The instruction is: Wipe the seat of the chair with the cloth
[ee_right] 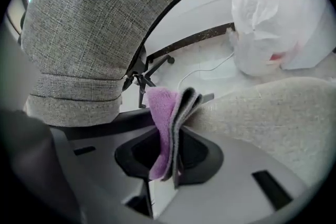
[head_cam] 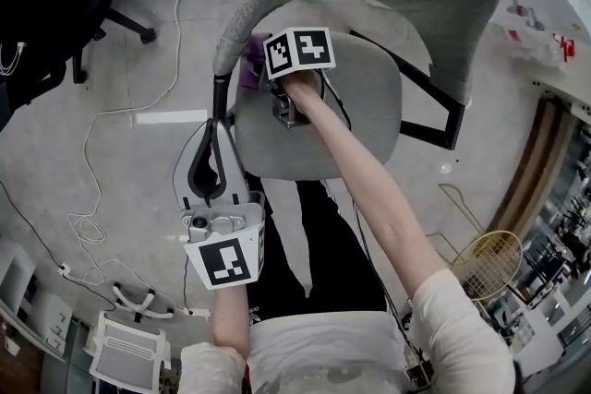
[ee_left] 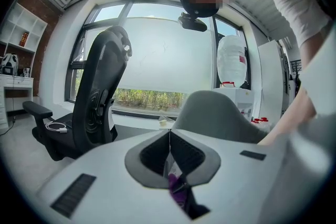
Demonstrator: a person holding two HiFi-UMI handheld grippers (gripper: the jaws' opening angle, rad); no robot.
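Chair wipe, seen from my remote station: the cloth (ee_right: 167, 118), a folded fleecy pad that is purple on one face and grey on the other, is pinched between the jaws of my right gripper (ee_right: 170, 149). It lies against the left edge of the seat (ee_right: 262, 113), just below the backrest (ee_right: 89, 23). The rounded seat and curved backrest are coarse grey weave on a black frame (head_cam: 434, 120). My left gripper (head_cam: 214, 152) hangs beside the seat's near left corner, jaws pressed together on nothing. A thin white cable (head_cam: 138, 106) loops over the pale floor (head_cam: 111, 32), and a crumpled plastic bag (ee_right: 268, 23) stands beyond the seat.
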